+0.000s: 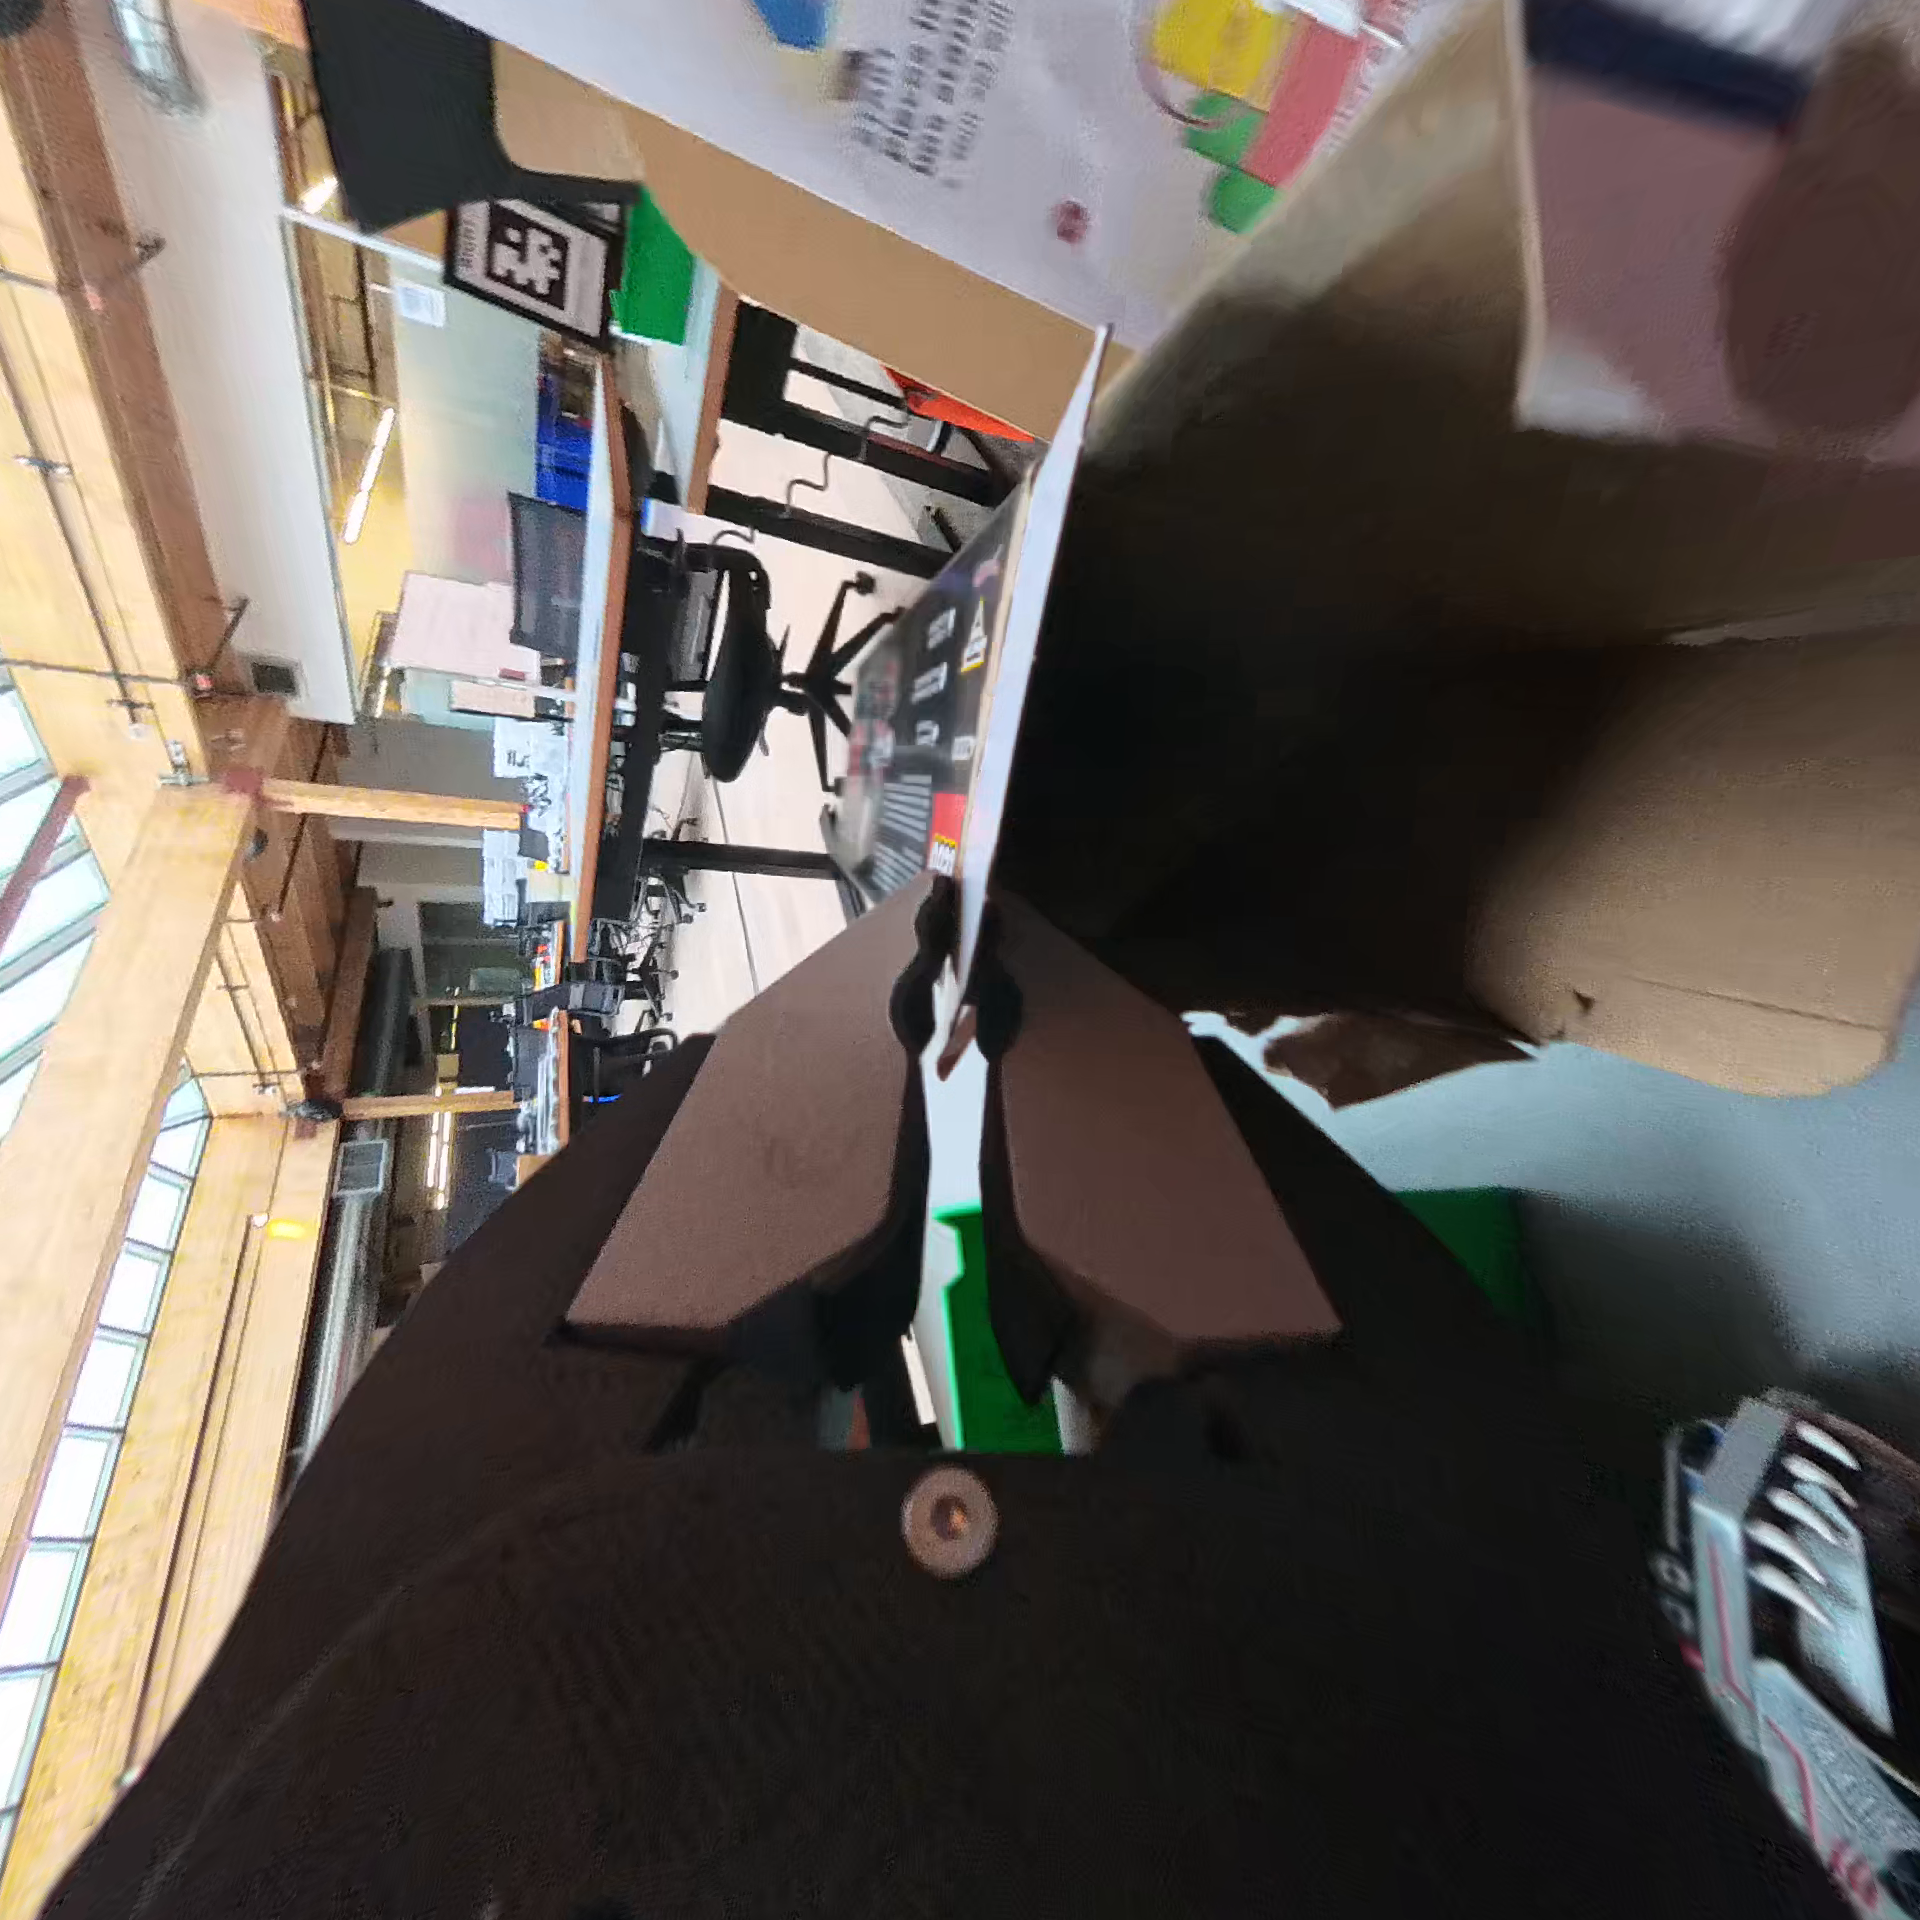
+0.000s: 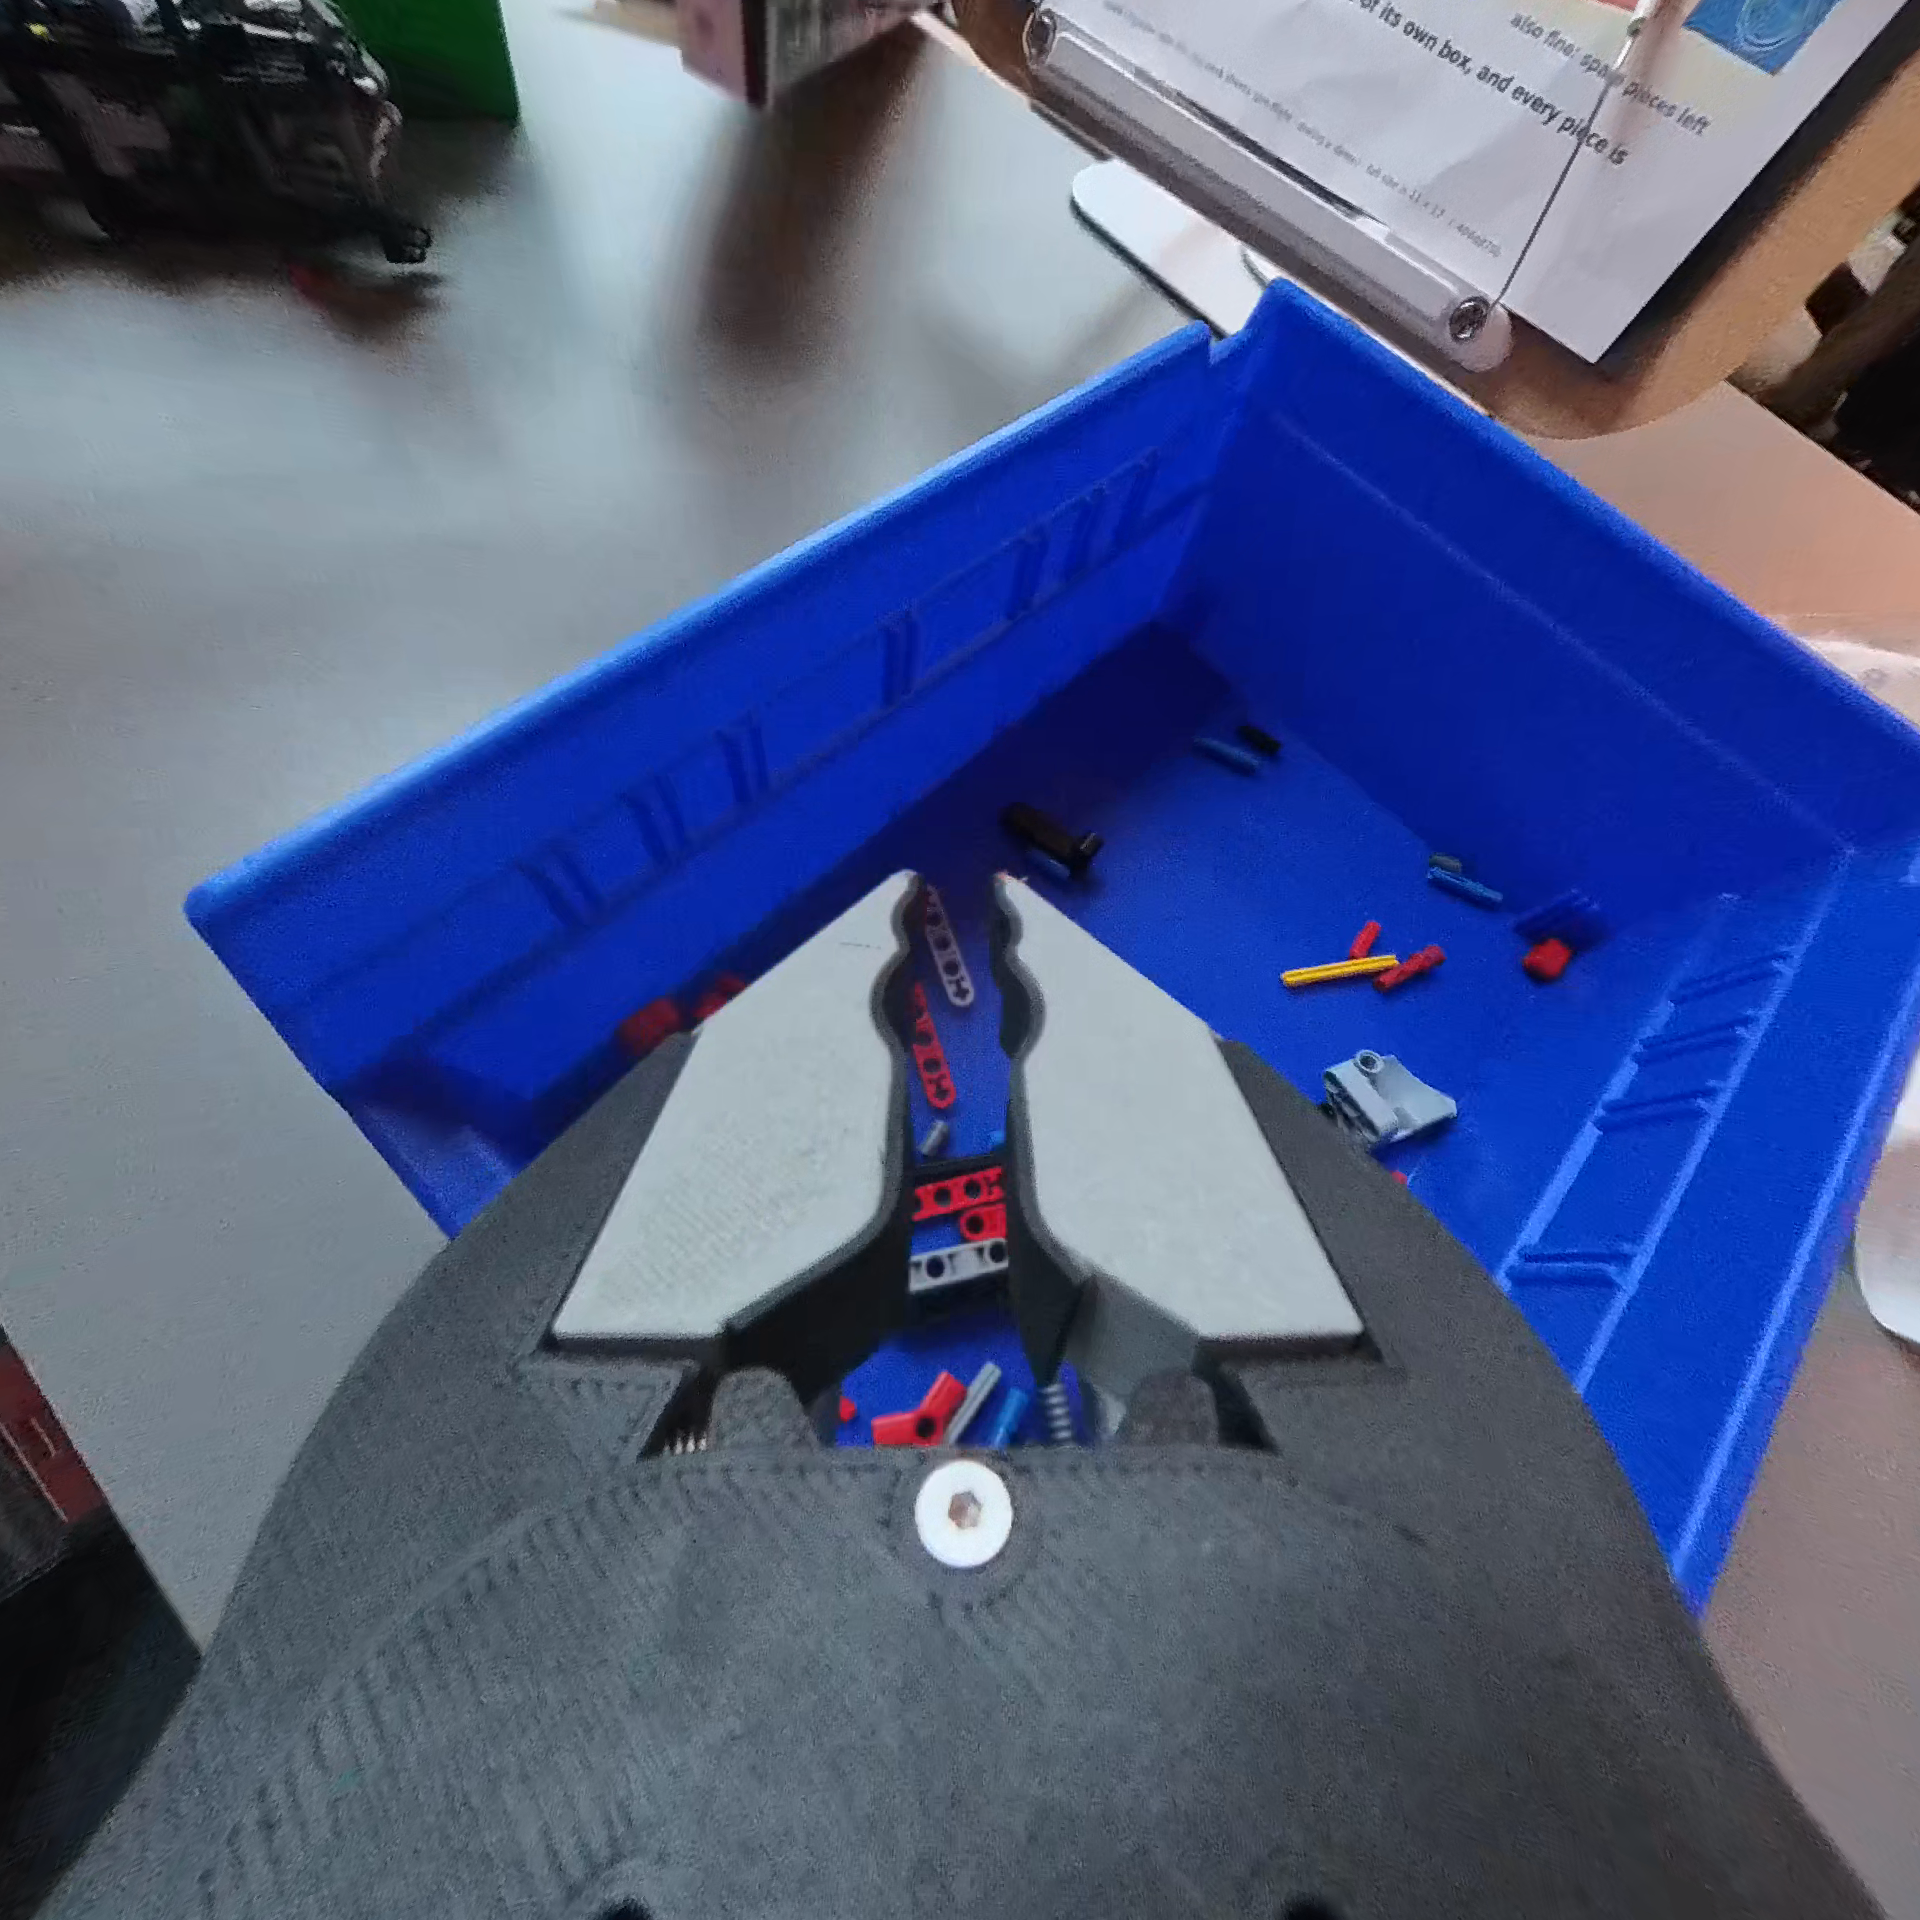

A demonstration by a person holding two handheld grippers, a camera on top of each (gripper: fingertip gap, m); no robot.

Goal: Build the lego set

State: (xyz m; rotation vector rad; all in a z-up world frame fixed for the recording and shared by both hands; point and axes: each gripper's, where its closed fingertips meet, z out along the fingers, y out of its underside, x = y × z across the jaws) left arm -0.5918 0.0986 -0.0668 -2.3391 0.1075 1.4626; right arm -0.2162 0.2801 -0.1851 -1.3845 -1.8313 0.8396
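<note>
We see the left gripper (image 1: 956,966) turned on its side, its jaws pressed together on the thin white edge of an open cardboard box (image 1: 1351,623), whose printed dark outer face (image 1: 925,727) points toward the room. The brown inside of the box fills the upper right of the left wrist view and is dark and hard to read; a folded flap (image 1: 1683,862) sticks out at the right. Above it a white instruction sheet with coloured brick pictures (image 1: 1039,114) shows blurred. At the lower right edge lies a partly built grey model with white claw-like teeth and red stripes (image 1: 1787,1579). A green block (image 1: 655,270) and a black-and-white square marker (image 1: 530,265) stand farther back.

In the right wrist view the right gripper (image 2: 958,925) hangs over a blue plastic bin (image 2: 727,748) on the grey table (image 2: 312,468). Its jaws stand a narrow gap apart, and a small red, black and grey lego assembly (image 2: 961,1226) sits wedged between them well back from the tips. Loose lego pieces lie scattered on the bin floor: a yellow axle (image 2: 1337,972), red pins (image 2: 1408,966), a light grey angled connector (image 2: 1387,1101), a black pin (image 2: 1049,831), and a red holed beam (image 2: 930,1049) beside a grey one (image 2: 951,961), seen through the gap. Behind the bin a printed page in a silver-footed stand (image 2: 1299,208) leans. A dark lego model (image 2: 197,125) sits blurred at the far left of the table.
</note>
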